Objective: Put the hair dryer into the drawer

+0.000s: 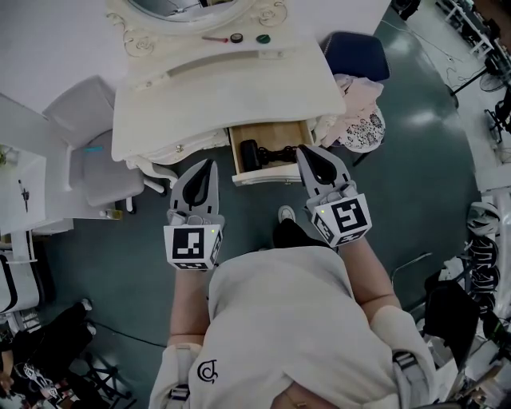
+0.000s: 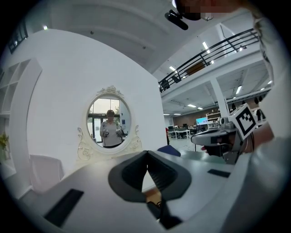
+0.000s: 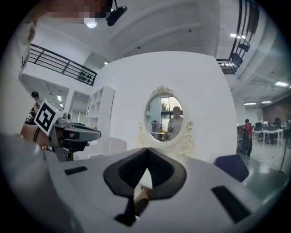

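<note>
Fingers (image 1: 203, 180) closed and empty, apart from hair dryer (image 1: 254, 154) inside open drawer (image 1: 267, 133).

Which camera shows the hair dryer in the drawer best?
The head view: it looks down into the open drawer, where the hair dryer lies. Both gripper views face the mirror and show only a sliver of wood, no recognisable dryer.

Cream dressing table (image 1: 231, 96), carved edging, stands on dark grey-green floor (image 1: 415, 192). Tabletop mostly bare. At back, by base of oval mirror (image 1: 188, 9), three small things in row, apart from each other: slim pinkish stick (image 1: 214, 37), dark round item (image 1: 236, 37), green round item (image 1: 263, 38). Wooden drawer (image 1: 271, 132) under front edge stands open; black hair dryer (image 1: 254, 153) lies inside. On floor: grey chair (image 1: 96, 152) at table's left, blue chair (image 1: 355, 54) at right.
</note>
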Motion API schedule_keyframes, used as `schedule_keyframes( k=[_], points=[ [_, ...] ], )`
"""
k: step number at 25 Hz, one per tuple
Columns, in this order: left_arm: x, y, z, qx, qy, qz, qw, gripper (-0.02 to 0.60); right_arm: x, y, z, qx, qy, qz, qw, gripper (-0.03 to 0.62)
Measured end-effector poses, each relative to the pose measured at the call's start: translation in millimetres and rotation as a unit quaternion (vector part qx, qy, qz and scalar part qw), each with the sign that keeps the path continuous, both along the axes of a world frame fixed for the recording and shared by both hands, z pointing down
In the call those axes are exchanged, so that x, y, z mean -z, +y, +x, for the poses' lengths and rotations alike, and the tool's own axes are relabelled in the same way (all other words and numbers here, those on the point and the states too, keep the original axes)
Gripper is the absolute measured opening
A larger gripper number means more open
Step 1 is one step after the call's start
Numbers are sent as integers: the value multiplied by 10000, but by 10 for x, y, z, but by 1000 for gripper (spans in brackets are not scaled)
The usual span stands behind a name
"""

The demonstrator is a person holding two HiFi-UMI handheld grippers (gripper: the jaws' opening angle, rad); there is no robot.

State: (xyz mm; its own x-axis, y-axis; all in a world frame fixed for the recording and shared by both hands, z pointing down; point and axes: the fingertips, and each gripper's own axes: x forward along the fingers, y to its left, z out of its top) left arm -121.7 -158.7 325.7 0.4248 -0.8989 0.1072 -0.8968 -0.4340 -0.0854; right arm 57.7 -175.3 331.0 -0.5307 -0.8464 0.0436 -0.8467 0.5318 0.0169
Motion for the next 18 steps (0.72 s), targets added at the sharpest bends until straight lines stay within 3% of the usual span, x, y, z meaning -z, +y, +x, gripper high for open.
schedule_keyframes(
  k=[18],
  points=[
    [65,-39,186,-150,-33,83,9998,12,145,60,137,-219,441,602,9970,3]
  ],
)
